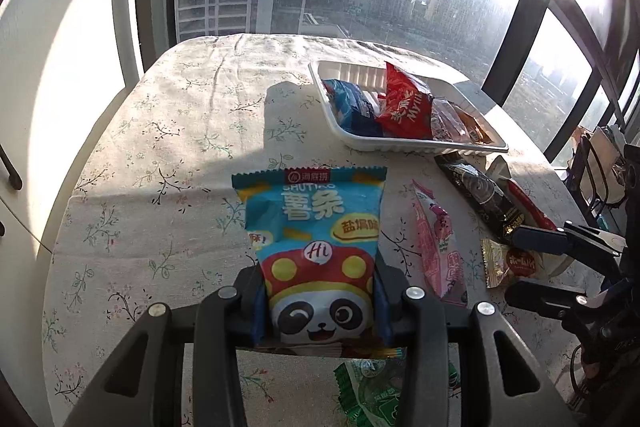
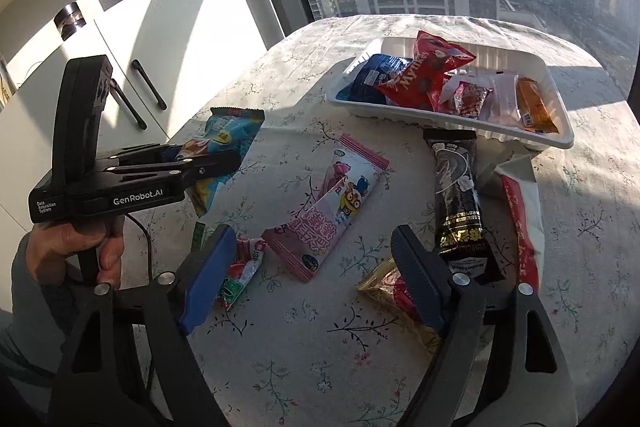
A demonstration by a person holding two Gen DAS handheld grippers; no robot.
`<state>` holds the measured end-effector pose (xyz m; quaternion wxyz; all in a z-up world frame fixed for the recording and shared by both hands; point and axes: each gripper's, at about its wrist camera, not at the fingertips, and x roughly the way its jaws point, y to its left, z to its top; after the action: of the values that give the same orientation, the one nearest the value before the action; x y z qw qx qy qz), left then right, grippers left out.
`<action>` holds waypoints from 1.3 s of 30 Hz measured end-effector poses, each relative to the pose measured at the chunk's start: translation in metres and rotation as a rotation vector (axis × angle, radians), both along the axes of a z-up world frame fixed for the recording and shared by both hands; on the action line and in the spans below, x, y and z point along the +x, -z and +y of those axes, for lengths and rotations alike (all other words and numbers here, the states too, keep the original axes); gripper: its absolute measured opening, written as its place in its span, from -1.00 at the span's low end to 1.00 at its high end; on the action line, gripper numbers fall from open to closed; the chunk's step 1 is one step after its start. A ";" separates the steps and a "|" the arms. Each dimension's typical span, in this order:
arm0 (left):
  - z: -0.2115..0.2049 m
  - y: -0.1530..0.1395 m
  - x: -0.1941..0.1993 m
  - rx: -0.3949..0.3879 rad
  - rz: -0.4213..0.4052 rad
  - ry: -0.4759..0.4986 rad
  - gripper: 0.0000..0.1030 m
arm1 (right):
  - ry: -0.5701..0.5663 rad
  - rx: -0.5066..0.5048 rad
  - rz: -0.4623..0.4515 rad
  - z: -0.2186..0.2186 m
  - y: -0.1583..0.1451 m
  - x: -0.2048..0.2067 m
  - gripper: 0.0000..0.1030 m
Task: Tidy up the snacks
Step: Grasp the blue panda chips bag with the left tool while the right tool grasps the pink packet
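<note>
Your left claw (image 1: 320, 301) clamps the blue panda crisp packet (image 1: 316, 239) by its lower end, lifted clear of the bench (image 1: 168, 131) for the white tray (image 1: 404, 143) far right, while your right claw (image 2: 312, 281) hangs apart over loose snacks.

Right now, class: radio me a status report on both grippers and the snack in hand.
Left gripper shut on blue panda fries packet, lifted. Right gripper open, empty, above pink snack packet. White tray part-filled; path unobstructed.
</note>
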<state>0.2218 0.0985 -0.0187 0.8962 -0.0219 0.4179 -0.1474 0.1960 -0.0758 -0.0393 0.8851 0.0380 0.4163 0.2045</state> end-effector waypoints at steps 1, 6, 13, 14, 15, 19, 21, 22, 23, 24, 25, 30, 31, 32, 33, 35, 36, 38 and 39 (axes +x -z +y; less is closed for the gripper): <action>0.002 0.000 -0.004 -0.014 -0.004 0.004 -0.16 | -0.002 -0.008 0.028 0.006 0.005 0.010 0.22; 0.011 0.000 -0.021 -0.052 -0.016 0.017 -0.16 | 0.021 -0.045 0.105 0.028 0.023 0.041 0.02; 0.017 0.001 -0.027 -0.081 -0.026 0.026 -0.16 | 0.044 -0.078 0.148 0.032 0.038 0.062 0.02; 0.017 0.002 -0.027 -0.083 -0.024 0.028 -0.16 | 0.042 -0.086 0.140 0.032 0.039 0.062 0.02; 0.017 0.003 -0.028 -0.084 -0.024 0.030 -0.16 | 0.040 -0.097 0.139 0.034 0.040 0.063 0.02; 0.017 0.004 -0.028 -0.089 -0.021 0.033 -0.16 | 0.020 -0.141 0.123 0.044 0.042 0.065 -0.02; 0.018 0.005 -0.028 -0.090 -0.020 0.032 -0.16 | 0.009 -0.155 0.116 0.049 0.043 0.068 -0.13; 0.018 0.005 -0.029 -0.091 -0.018 0.030 -0.16 | 0.006 -0.158 0.112 0.050 0.043 0.069 -0.32; 0.018 0.005 -0.028 -0.091 -0.017 0.029 -0.16 | 0.003 -0.161 0.110 0.051 0.043 0.071 -0.40; 0.018 0.006 -0.028 -0.092 -0.017 0.028 -0.16 | -0.002 -0.157 0.112 0.053 0.043 0.074 -0.41; 0.019 0.006 -0.028 -0.093 -0.016 0.027 -0.16 | -0.007 -0.157 0.112 0.054 0.043 0.074 -0.44; 0.017 0.007 -0.028 -0.094 -0.013 0.028 -0.16 | -0.024 -0.161 0.104 0.052 0.042 0.067 -0.58; 0.016 0.007 -0.029 -0.094 -0.013 0.029 -0.16 | -0.026 -0.160 0.101 0.052 0.042 0.066 -0.59; 0.016 0.007 -0.029 -0.094 -0.014 0.030 -0.16 | -0.027 -0.156 0.098 0.051 0.042 0.065 -0.62; 0.016 0.007 -0.030 -0.094 -0.015 0.030 -0.16 | -0.026 -0.150 0.094 0.050 0.041 0.063 -0.63; 0.016 0.006 -0.031 -0.095 -0.018 0.029 -0.16 | -0.027 -0.138 0.082 0.048 0.039 0.058 -0.72; 0.016 0.006 -0.031 -0.097 -0.019 0.029 -0.16 | -0.025 -0.129 0.074 0.046 0.037 0.054 -0.73; 0.016 0.005 -0.032 -0.101 -0.023 0.031 -0.16 | -0.023 -0.100 0.059 0.042 0.031 0.046 -0.74; 0.016 0.004 -0.033 -0.102 -0.025 0.032 -0.16 | -0.021 -0.084 0.049 0.039 0.027 0.041 -0.74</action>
<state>0.1892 0.1148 -0.0229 0.8966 -0.0591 0.3990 -0.1830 0.2372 -0.0370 -0.0666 0.8732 0.0012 0.4466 0.1951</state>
